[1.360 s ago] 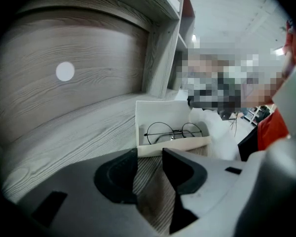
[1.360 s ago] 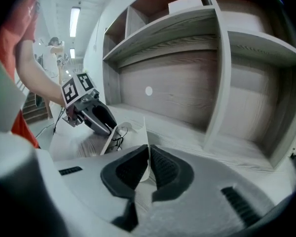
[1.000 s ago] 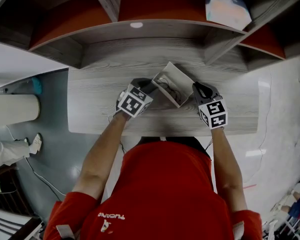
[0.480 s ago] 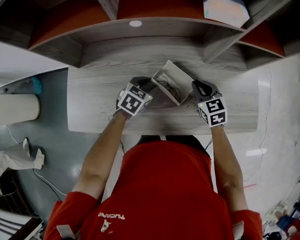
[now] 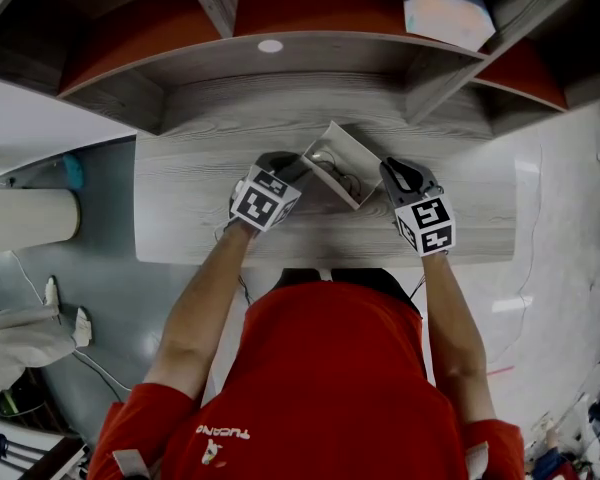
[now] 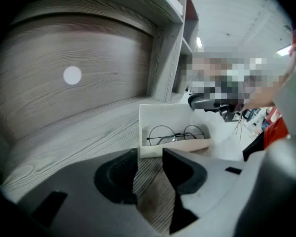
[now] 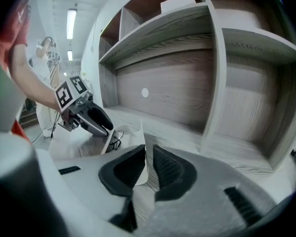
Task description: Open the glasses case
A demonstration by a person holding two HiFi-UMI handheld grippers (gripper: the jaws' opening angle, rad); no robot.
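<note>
Grey wood-grain desk (image 5: 180,218) under open shelving carries the white glasses case (image 5: 352,156), lying open between both tools. Round wire glasses (image 6: 175,132) lie inside, plain only in the left gripper view. The left gripper (image 6: 150,157) has its jaws slightly apart, with bare desk between them and the case's near wall at their tips. The right gripper (image 7: 148,157) has just been opening its jaws, now narrowly apart, with the thin lid (image 7: 140,127) standing edge-on between them.

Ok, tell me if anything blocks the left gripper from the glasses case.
Nothing visible does: the left gripper has only bare shelf board between its open jaws, and the open glasses case lies at their tips.
</note>
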